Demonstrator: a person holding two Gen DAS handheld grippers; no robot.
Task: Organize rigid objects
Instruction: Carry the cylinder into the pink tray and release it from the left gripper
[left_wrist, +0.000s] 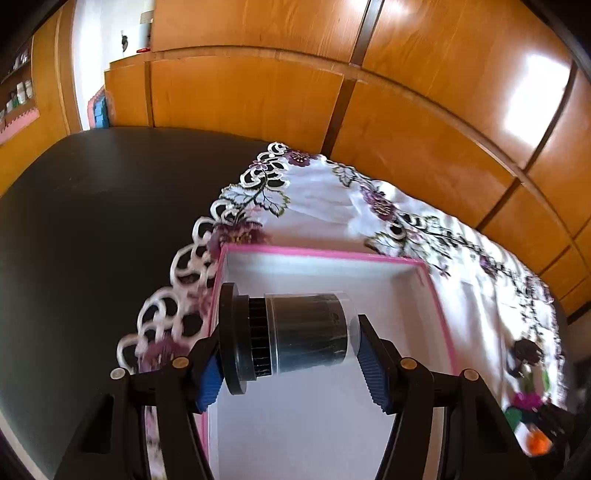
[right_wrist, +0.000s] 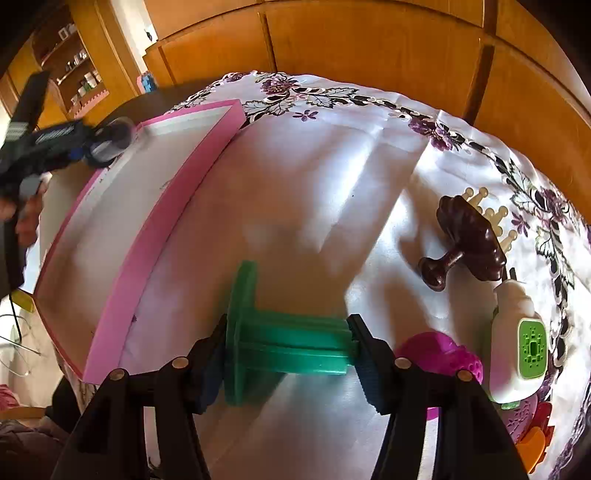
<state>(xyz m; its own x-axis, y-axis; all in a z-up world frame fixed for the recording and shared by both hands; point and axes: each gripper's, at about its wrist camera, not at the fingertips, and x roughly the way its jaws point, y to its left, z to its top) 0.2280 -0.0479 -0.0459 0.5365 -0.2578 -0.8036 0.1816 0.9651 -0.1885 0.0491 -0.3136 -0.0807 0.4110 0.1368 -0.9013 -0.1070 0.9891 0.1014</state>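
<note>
Left claw (left_wrist: 291, 354) grips a black canister (left_wrist: 291, 336) endwise over the pink box (left_wrist: 437, 295); right claw (right_wrist: 286, 350) clamps a green spool (right_wrist: 284, 343), and either could slip free.

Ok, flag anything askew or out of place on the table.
Nothing spilled or broken. The cloth is creased, and the brush lies tipped on its side, bristles sideways. The box sits skewed across the cloth's edge.

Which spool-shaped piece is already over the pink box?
The black spool with the clear sleeve, in the left tongs; the green spool is beside the pink box, over cloth.
</note>
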